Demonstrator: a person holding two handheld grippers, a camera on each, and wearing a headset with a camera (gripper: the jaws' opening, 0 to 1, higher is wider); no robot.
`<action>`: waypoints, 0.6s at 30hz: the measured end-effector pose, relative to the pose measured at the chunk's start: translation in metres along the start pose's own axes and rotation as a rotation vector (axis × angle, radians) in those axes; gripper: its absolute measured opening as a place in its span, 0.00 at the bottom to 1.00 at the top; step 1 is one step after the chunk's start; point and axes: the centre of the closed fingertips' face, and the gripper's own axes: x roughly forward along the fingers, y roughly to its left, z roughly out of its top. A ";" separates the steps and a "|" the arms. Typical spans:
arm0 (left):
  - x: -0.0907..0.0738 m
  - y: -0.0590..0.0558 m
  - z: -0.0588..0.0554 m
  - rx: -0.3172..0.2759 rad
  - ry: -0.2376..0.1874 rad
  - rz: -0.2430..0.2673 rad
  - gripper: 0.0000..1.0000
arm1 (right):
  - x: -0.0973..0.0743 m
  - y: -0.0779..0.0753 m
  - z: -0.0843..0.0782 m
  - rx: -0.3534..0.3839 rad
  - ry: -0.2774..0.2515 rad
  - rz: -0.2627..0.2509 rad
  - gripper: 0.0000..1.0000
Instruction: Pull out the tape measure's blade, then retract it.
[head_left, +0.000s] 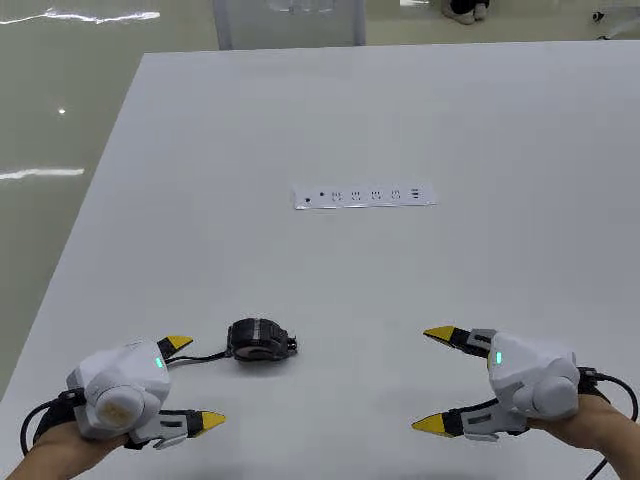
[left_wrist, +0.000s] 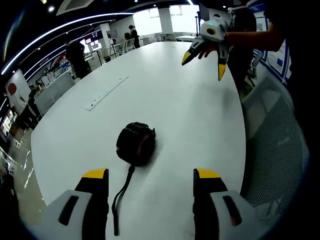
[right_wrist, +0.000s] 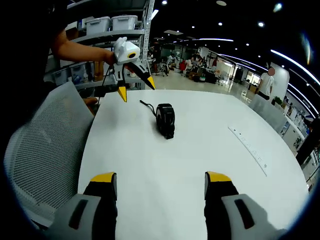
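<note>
The job looks to be at its very start; the tape measure (head_left: 260, 340) lies on the white table (head_left: 400, 120), near the front edge and left of centre, and no blade shows out of its black case; its thin black strap (head_left: 200, 356) trails off toward the left gripper (head_left: 197, 381). That gripper hovers just beside the case, jaws spread wide and holding nothing; in the left gripper view the case sits ahead, between the lines of the two yellow tips, apart from both. The right gripper (head_left: 433, 379) hangs well off to the other side, also wide open and empty, tips pointing in toward the tape measure. Both hands are held low near the front edge, the grippers angled toward each other. I reckon the next move calls for one gripper to close on the case and steady it, while the other comes in to pinch the blade's end hook; which end that hook sits on is too small to tell. A power strip (head_left: 364, 195) lies further back, well clear.
</note>
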 end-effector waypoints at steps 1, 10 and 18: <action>0.002 0.000 0.001 0.002 0.003 -0.004 0.65 | 0.002 -0.001 0.001 -0.005 0.000 0.004 0.73; 0.011 0.003 0.005 0.031 0.018 -0.034 0.61 | 0.013 -0.013 0.003 -0.022 -0.002 0.023 0.70; 0.021 0.008 0.004 0.044 0.036 -0.058 0.59 | 0.028 -0.020 0.004 -0.041 0.007 0.042 0.66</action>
